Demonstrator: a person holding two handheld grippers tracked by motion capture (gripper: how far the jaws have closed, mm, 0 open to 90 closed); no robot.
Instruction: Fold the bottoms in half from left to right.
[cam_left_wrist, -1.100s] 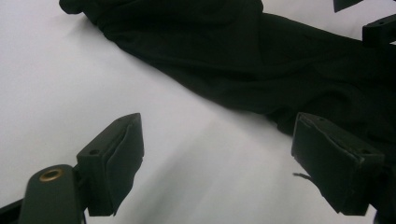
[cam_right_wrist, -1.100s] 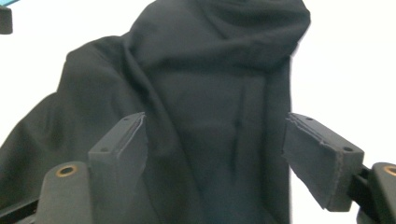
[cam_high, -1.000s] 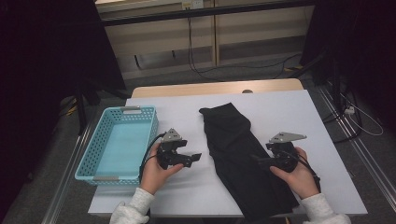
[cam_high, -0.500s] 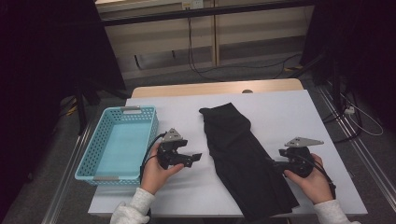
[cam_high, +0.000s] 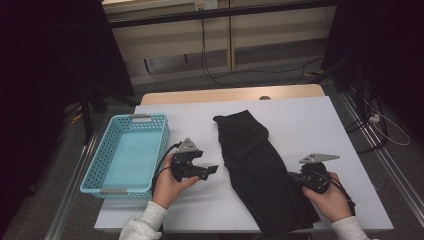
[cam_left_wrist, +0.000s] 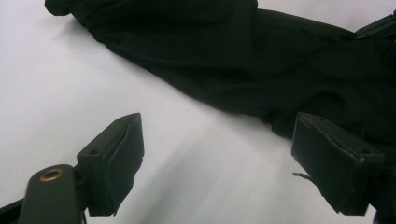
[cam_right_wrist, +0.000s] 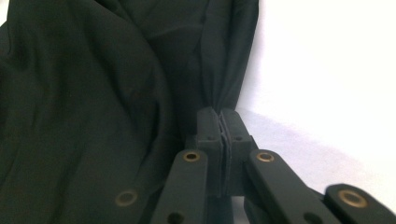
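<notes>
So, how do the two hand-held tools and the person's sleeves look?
Both tools, left tool and right tool, are black, each with two flat rectangular jaws on linked bars with brass-coloured rivets. A grey three-cornered plate sits on top of each, and a black cable trails off. The sleeves are pale grey.

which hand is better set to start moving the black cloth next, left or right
Right, most likely. The right gripper has just closed, pinching the edge of the black cloth between its jaws. The left gripper is open over bare white table, beside the cloth and not touching it.
</notes>
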